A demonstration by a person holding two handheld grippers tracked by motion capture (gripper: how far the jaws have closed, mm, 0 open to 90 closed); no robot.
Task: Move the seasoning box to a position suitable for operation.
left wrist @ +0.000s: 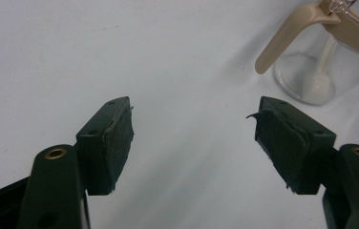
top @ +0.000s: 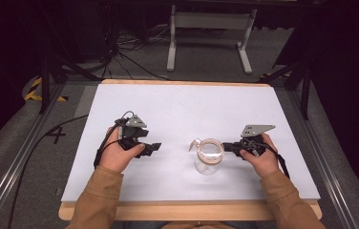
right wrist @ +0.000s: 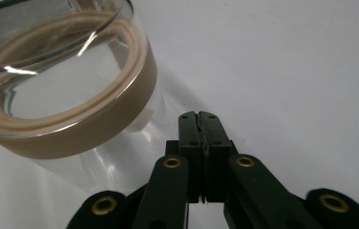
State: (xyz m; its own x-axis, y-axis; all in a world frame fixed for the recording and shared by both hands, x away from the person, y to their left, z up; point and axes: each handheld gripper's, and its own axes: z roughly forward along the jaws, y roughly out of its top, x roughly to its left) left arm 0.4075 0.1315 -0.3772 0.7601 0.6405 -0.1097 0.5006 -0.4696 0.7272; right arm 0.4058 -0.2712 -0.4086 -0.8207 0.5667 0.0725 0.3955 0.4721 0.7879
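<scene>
Your table top [top: 177,109] is matt white, smooth, with a bare wood edge [top: 187,210] at the front. The jar [top: 208,160] is clear glossy glass with a matt beige plastic band [right wrist: 87,129] and handle [left wrist: 287,40]. Left gripper [left wrist: 194,136] is matt black plastic, pads [left wrist: 120,143] rough and frayed, brass-looking inserts. Right gripper [right wrist: 199,117] has the same finish. Your sleeves [top: 96,200] are tan cloth.

I see one clear glass jar [top: 208,157] standing upright on the white bench [top: 177,109], toward its near edge and right of the middle. A tan band [right wrist: 87,129] rings its open mouth, and a tan handle [left wrist: 287,38] sticks out from that band and slopes down, away from the jar. Something small and white [left wrist: 318,88] rests inside on the jar's bottom.
</scene>
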